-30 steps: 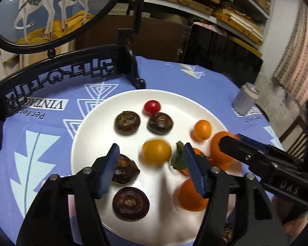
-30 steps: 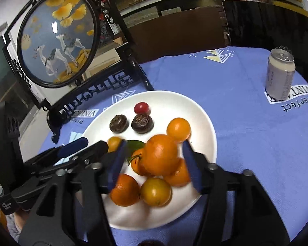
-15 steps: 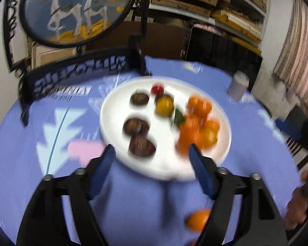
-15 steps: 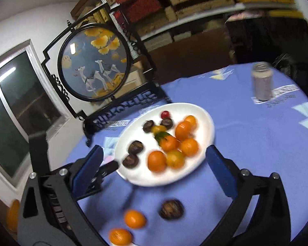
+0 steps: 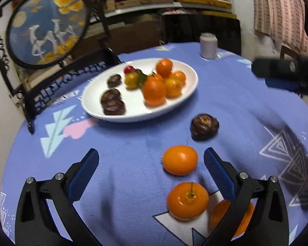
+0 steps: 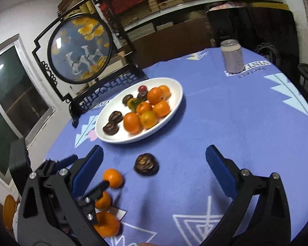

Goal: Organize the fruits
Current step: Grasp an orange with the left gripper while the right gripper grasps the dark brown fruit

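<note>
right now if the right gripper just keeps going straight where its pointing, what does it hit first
Most likely the loose dark chestnut on the blue tablecloth, which lies just ahead, a little toward the left finger. The right gripper stands wide open and empty. Depth is hard to judge; it could meet bare cloth beside it instead.

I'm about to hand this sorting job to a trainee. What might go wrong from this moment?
The loose oranges lie on bare cloth near the table's edge, so a nudge from the left gripper, whose jaws are opening, may roll them off. The plate's stacked oranges may tumble if bumped.
</note>
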`<action>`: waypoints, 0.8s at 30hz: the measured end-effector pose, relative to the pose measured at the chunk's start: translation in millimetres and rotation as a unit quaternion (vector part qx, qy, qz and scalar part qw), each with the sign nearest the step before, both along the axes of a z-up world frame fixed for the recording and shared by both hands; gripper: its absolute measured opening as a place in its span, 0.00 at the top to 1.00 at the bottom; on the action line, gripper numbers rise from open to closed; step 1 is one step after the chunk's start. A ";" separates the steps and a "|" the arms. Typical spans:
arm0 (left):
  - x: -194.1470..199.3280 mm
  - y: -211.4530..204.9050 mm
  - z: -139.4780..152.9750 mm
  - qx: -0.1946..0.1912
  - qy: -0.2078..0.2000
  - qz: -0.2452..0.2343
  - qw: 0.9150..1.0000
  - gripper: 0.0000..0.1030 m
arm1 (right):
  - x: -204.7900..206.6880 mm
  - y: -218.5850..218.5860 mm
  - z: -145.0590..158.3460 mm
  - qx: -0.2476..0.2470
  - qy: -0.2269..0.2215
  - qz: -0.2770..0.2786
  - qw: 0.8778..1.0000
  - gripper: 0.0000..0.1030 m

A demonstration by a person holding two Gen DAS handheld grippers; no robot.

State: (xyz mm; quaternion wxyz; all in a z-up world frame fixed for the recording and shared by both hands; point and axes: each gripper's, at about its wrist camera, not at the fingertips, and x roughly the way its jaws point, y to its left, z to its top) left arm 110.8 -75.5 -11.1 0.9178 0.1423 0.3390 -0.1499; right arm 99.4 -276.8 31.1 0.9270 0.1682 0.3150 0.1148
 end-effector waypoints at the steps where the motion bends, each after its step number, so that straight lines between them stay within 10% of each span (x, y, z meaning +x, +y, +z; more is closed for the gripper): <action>1: 2.3 -1.0 -2.1 -0.001 0.008 -0.003 1.000 0.01 | 0.5 -0.3 -0.4 0.005 0.004 0.004 1.000 0.02; 8: 17.7 0.9 -16.6 -0.003 0.049 0.002 0.999 0.05 | 3.4 2.6 -4.7 0.017 0.024 0.012 1.000 0.02; 16: 19.0 10.6 -13.2 -0.028 0.056 -0.010 0.998 0.38 | 6.8 -3.0 -10.7 0.031 0.035 -0.003 0.999 0.02; 24: 40.3 56.0 -13.8 -0.045 0.062 0.079 0.994 0.44 | 8.4 9.7 -13.3 -0.019 0.030 0.000 0.999 0.02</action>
